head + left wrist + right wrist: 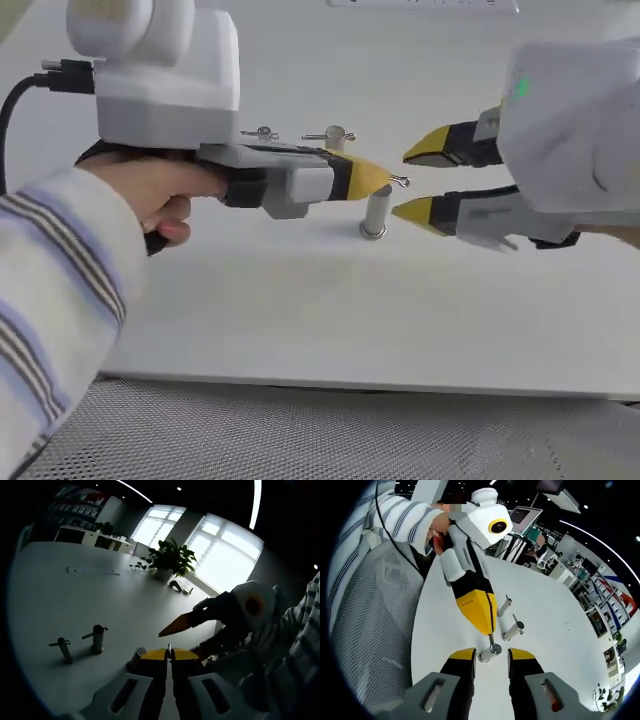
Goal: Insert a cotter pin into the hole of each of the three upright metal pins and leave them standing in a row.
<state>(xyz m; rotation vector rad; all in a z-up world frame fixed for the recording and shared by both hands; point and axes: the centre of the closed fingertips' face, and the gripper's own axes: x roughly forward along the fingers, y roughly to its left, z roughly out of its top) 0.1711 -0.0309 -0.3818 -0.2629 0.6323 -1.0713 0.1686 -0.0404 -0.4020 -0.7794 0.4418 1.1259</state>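
My left gripper point(383, 180) is shut on a thin cotter pin point(400, 181), whose looped end sticks out past the yellow tips. Its tips sit at the top of the near upright metal pin point(376, 214); I cannot tell whether the cotter pin is in the hole. My right gripper point(403, 184) is open, its jaws above and below the cotter pin's loop. In the right gripper view the metal pin point(484, 655) stands between my open jaws, with the cotter pin point(492, 641) reaching down to it. Two further metal pins point(335, 136) point(263, 133) stand behind, each with a cotter pin through it.
The white tabletop point(300, 310) is bare around the pins, with its front edge close to me over a grey mesh surface point(250, 430). A potted plant point(170, 560) and a small dark object point(176, 586) sit far across the table.
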